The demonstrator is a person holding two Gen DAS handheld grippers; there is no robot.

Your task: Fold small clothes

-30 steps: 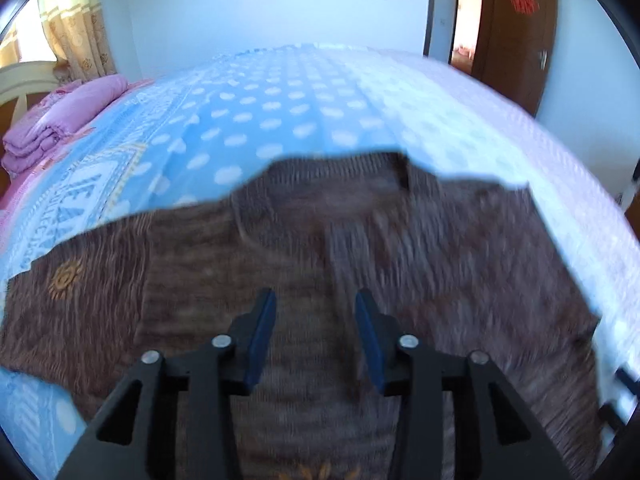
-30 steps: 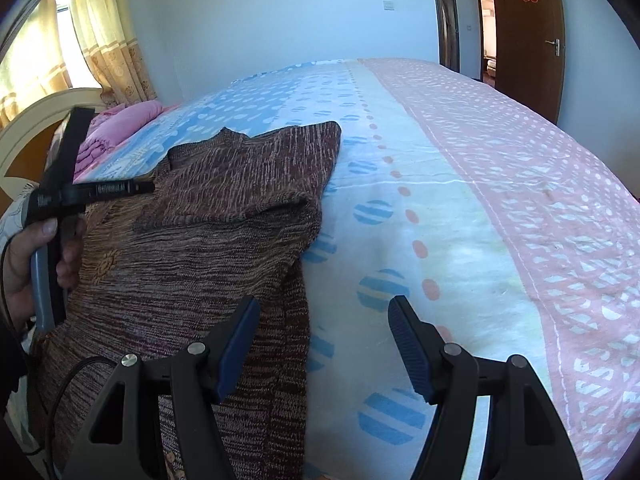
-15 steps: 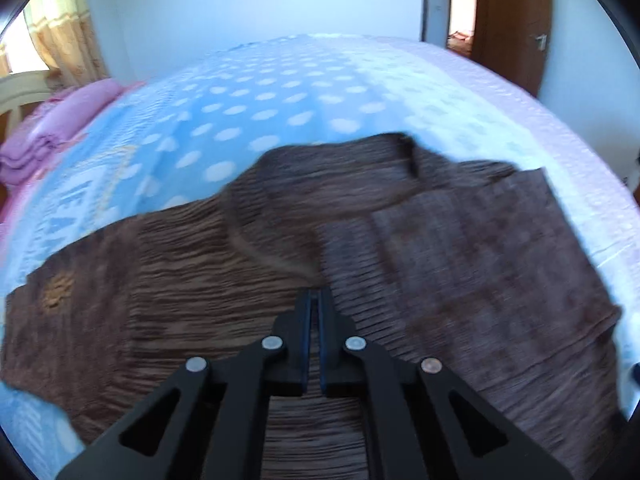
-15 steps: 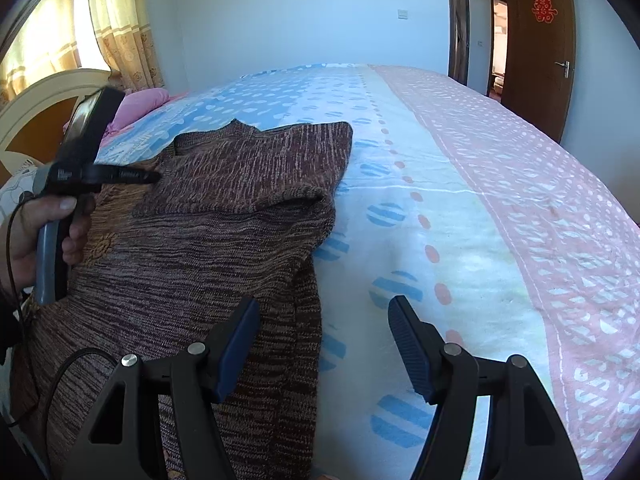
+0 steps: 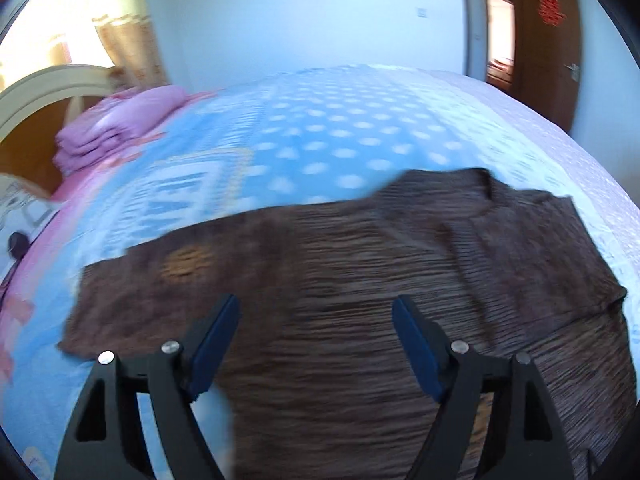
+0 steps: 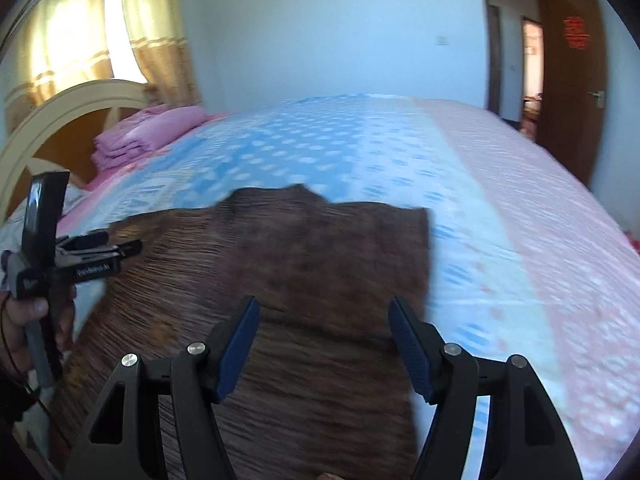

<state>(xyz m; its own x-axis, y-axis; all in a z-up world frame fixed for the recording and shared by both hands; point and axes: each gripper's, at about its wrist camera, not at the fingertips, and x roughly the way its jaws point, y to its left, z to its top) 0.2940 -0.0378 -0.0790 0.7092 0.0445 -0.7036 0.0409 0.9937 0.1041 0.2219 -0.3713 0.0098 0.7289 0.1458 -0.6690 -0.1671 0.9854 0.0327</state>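
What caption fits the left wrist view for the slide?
Open left tool above a brown sweater with one sleeve folded in, on a blue dotted bedsheet.

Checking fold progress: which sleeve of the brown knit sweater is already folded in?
The right-hand sleeve lies folded over the brown knit sweater's body; the left-hand sleeve lies spread flat.

A bed [image 6: 500, 208] with a blue-dotted, pink-edged cover carries a brown knitted sweater [image 5: 360, 280], one sleeve folded in, and folded pink bedding [image 5: 116, 132] by the headboard.
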